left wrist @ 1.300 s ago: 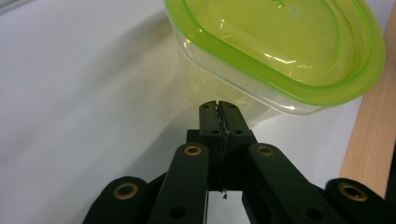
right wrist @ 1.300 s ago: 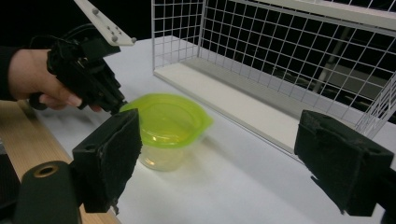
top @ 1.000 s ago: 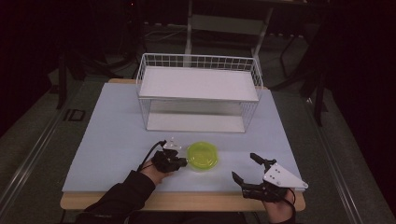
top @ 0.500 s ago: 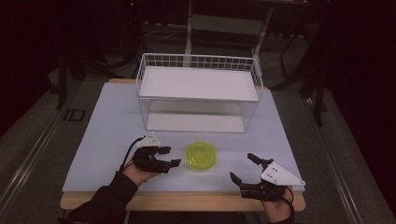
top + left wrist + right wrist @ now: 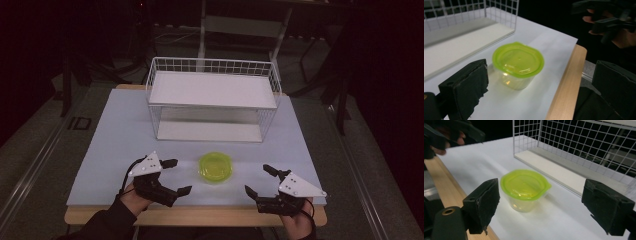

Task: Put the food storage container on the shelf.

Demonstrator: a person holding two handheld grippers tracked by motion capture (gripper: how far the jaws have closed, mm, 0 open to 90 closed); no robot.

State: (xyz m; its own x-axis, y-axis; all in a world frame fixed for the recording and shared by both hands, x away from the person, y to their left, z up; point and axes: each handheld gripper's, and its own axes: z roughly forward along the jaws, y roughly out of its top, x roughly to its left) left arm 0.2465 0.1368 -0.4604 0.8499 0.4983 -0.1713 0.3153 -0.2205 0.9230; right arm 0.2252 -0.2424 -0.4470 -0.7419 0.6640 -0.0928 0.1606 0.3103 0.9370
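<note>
The 2 jaws of the left gripper (image 5: 172, 176) are spread wide and hold nothing; the 2 jaws of the right gripper (image 5: 260, 180) are likewise wide apart and empty. Between the 2 grippers, apart from both, a small clear cup with a green lid (image 5: 215, 166) stands upright on the white mat (image 5: 115, 135). In the left gripper view the cup (image 5: 517, 64) is seen just ahead of the open jaws, nearer the left-hand pad than the right-hand one; in the right gripper view the cup (image 5: 524, 188) sits ahead of the jaws, closer to the left-hand pad.

Beyond the cup, further from both sets of fingers, a white wire basket rack (image 5: 212, 100) stands with its open front facing the person. The wooden table edge (image 5: 200, 215) runs just beneath the hands.

Several risks can be judged from this. Because the cup is off-centre in both gaps, 1 pad could reach it first and the light container could be pushed or tipped rather than clamped. If the thin wall were squeezed hard, it might be buckled and the lid popped loose. If both grippers were closed in together, a collision over the cup could be caused. A shove toward the near side could send it off the table edge.
</note>
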